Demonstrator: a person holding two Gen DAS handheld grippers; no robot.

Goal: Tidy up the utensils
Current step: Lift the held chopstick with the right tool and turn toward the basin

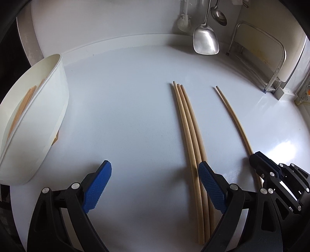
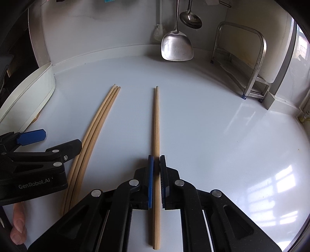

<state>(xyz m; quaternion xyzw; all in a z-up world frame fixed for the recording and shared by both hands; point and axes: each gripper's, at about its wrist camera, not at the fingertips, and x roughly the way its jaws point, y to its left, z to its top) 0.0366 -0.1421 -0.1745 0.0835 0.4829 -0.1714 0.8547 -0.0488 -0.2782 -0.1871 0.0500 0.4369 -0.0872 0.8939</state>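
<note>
A single wooden chopstick [image 2: 156, 120] lies on the white counter, pointing away from me, and my right gripper [image 2: 156, 160] is shut on it near its thick end. Left of it lie three chopsticks [image 2: 96, 126] side by side. In the left wrist view my left gripper [image 1: 155, 165] is open wide just above the counter. Its right finger [image 1: 210, 186] hangs over the three chopsticks [image 1: 186, 126], and nothing is between its pads. The right gripper [image 1: 256, 160] shows there at the right, on the single chopstick [image 1: 234, 120]. A white container [image 1: 38, 116] at the left holds more chopsticks.
A metal spatula [image 1: 206, 40], a ladle [image 1: 219, 16] and a white brush [image 1: 183, 21] hang on the back wall. A metal rack [image 1: 261, 58] stands at the back right. A person's fingers [image 2: 18, 226] show at the lower left of the right wrist view.
</note>
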